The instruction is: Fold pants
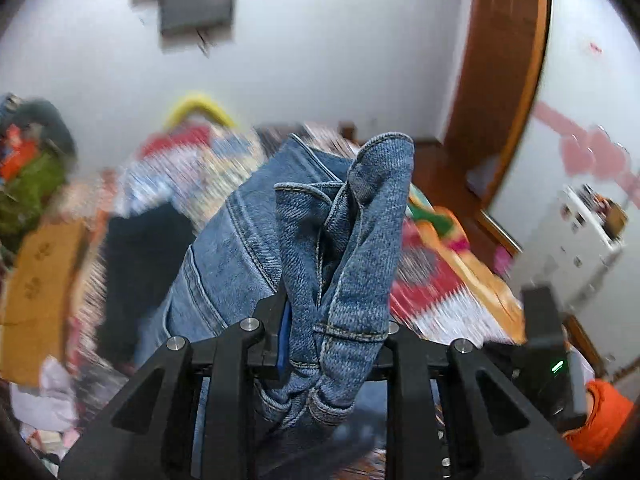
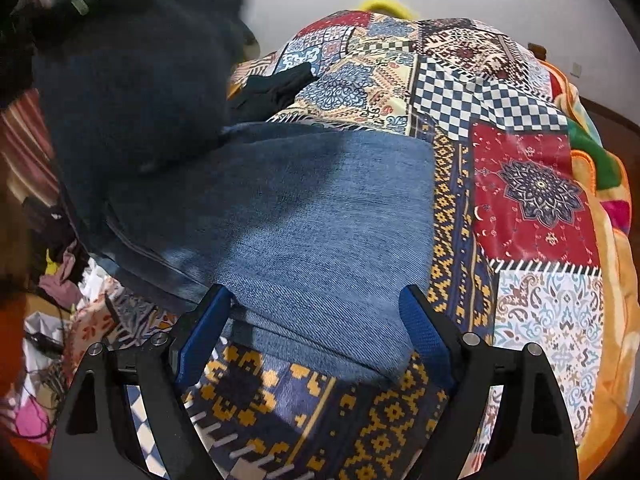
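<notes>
The pants are blue jeans. My left gripper is shut on a bunched hem end of the jeans and holds it lifted; the denim stands up between the fingers and trails down to the left. In the right wrist view the jeans lie flat on a patchwork bedspread, with a lifted, blurred dark part of them at upper left. My right gripper is open, its blue pads on either side of the near edge of the flat denim, holding nothing.
A black garment lies on the bedspread beyond the jeans. An orange blanket runs along the bed's right edge. Loose clothes lie on the floor to the left. A wooden door frame and a white wall stand behind.
</notes>
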A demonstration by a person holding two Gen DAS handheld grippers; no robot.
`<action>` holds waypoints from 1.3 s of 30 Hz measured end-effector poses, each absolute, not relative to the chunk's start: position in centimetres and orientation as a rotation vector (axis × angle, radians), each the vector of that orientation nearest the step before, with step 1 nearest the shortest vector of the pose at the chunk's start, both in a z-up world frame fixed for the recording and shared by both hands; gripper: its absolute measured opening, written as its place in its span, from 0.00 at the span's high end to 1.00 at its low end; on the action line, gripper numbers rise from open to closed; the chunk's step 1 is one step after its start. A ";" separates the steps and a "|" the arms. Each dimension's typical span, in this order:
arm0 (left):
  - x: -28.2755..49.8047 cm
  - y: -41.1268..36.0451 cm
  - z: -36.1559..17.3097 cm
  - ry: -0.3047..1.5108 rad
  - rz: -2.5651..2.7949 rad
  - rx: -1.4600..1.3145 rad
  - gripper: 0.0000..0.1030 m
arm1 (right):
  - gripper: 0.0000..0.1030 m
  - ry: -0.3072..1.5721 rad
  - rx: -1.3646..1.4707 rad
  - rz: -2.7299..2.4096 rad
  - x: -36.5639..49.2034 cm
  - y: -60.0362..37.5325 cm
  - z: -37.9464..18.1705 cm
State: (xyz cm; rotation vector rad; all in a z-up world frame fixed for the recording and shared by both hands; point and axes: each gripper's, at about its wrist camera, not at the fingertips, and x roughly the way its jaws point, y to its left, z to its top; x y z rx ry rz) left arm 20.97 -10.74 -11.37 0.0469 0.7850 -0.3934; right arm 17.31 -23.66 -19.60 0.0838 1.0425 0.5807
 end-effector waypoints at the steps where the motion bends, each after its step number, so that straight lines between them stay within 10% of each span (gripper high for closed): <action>1: 21.2 -11.1 -12.2 0.822 -0.415 0.039 0.78 | 0.19 1.038 0.094 0.580 17.1 -24.0 -19.3; 11: 21.6 -14.4 -17.1 1.001 -0.503 0.118 0.72 | 0.19 1.026 0.102 0.532 16.1 -26.4 -19.0; 16: 21.3 -14.5 -17.9 1.041 -0.573 0.027 0.12 | 0.19 1.012 0.126 0.512 15.9 -27.3 -18.9; 39: 32.8 -1.8 -16.2 0.978 -0.071 0.220 0.04 | 0.15 1.030 0.085 0.541 15.6 -24.6 -18.8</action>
